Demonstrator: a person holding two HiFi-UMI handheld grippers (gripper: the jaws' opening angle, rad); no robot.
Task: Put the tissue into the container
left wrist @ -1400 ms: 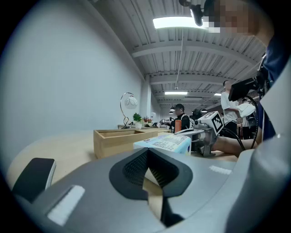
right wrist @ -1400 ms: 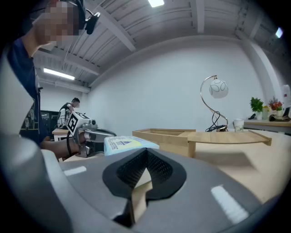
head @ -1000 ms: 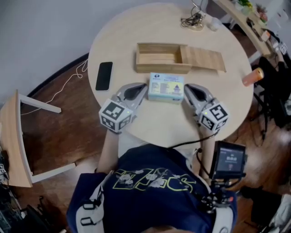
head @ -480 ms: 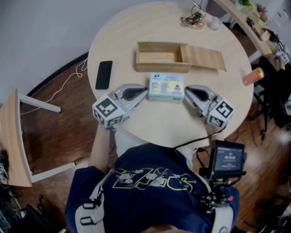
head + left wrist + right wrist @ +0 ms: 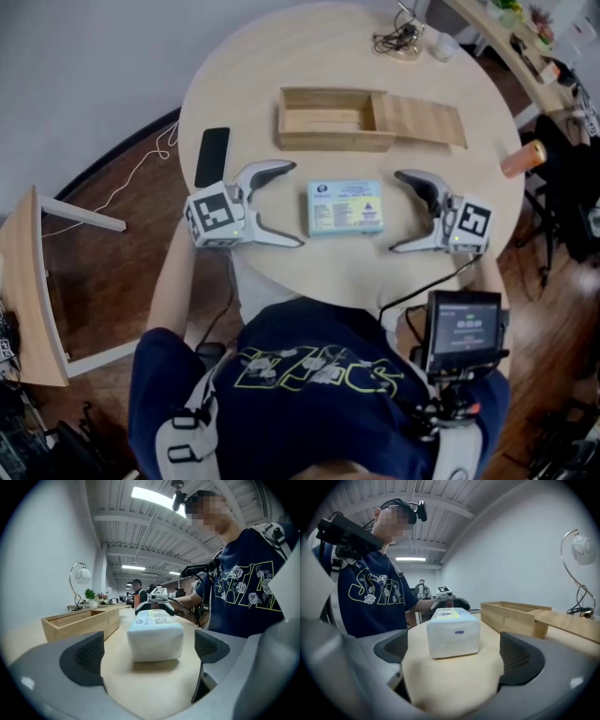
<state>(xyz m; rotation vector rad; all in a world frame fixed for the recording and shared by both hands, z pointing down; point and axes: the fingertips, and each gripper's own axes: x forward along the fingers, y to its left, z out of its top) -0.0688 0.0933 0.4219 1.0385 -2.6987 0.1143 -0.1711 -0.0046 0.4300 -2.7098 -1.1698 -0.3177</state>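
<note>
Round wooden bench [image 5: 309,56] is carrying the tissue pack [image 5: 345,207], which is lying flat, with the open wooden container [image 5: 326,120] sitting just beyond the pack. Left tongs [image 5: 295,204] and right tongs [image 5: 396,212] are flanking the pack, both opening wide, gripping nothing, pads clear of it.

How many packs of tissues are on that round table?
1. The tissue pack lies flat on the table, on the person's side of the open wooden box. None shows inside the box, though its slid lid may hide some.
</note>
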